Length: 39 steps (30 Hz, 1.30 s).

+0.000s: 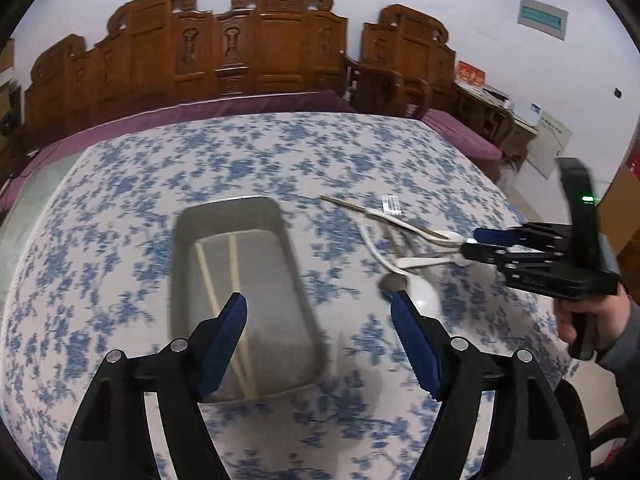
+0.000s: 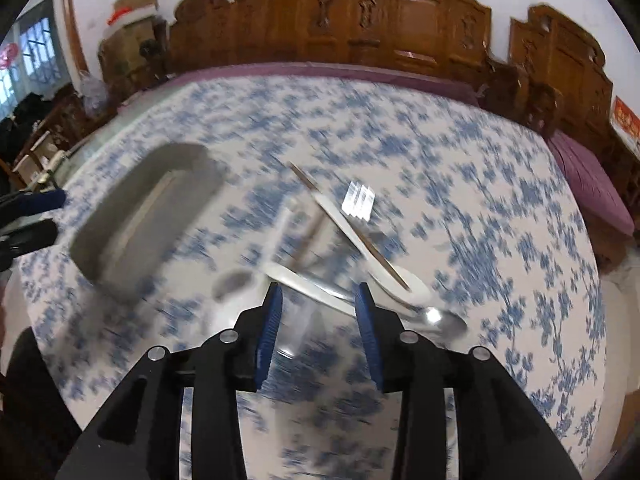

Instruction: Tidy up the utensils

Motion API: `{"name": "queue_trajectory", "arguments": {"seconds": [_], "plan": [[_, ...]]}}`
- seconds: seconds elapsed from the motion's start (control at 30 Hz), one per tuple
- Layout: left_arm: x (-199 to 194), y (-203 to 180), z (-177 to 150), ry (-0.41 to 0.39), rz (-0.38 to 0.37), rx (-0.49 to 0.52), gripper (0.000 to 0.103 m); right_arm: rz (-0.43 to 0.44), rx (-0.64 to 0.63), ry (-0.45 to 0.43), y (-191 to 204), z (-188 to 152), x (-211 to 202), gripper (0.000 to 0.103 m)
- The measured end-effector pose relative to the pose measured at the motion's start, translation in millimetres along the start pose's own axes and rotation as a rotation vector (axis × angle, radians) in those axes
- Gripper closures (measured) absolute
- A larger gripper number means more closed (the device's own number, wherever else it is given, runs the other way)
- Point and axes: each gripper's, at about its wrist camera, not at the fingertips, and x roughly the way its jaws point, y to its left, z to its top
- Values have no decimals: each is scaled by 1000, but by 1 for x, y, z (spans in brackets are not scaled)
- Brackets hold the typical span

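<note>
A grey rectangular tray [image 1: 192, 240] sits on the blue-flowered tablecloth and holds two pale chopsticks [image 1: 234, 268]. It also shows blurred in the right wrist view [image 2: 100, 248]. To its right lies a pile of utensils: white spoons [image 1: 424, 292] [image 2: 372, 248], a brown chopstick [image 1: 348, 205] [image 2: 308, 184] and a metal spoon [image 2: 444, 320]. My left gripper [image 1: 320, 316] is open and empty above the tray's near right part. My right gripper [image 2: 318, 300] [image 1: 472, 242] is open, its fingers just over the white spoon handles.
The round table [image 1: 280, 152] fills both views. Carved wooden chairs [image 1: 240, 52] with purple cushions stand behind it. A small clear packet [image 1: 390, 204] lies by the utensils. Cardboard boxes [image 1: 624, 208] stand at the right.
</note>
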Motion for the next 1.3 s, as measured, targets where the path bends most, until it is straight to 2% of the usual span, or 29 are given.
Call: {"name": "queue_trajectory", "arguments": {"seconds": [0.23, 0.47, 0.77, 0.97, 1.07, 1.2, 1.23, 1.3], "plan": [[7, -28, -10, 25, -38, 26, 32, -17, -32, 92, -18, -14, 31, 63], [13, -39, -16, 49, -44, 50, 32, -21, -91, 145, -12, -8, 47, 63], [16, -41, -20, 70, -39, 61, 32, -16, -59, 181, -23, -6, 62, 63], [19, -43, -19, 79, -42, 60, 32, -29, -106, 174, -18, -5, 66, 61], [24, -46, -19, 87, -49, 56, 32, -30, -132, 187, -14, -7, 64, 66], [33, -53, -19, 99, -50, 69, 32, -18, -141, 206, -14, -13, 58, 86], [36, -55, -19, 104, -53, 70, 32, 2, -136, 213, -15, -15, 55, 87], [40, -58, -19, 112, -60, 69, 32, 19, -144, 220, -14, -20, 51, 100]]}}
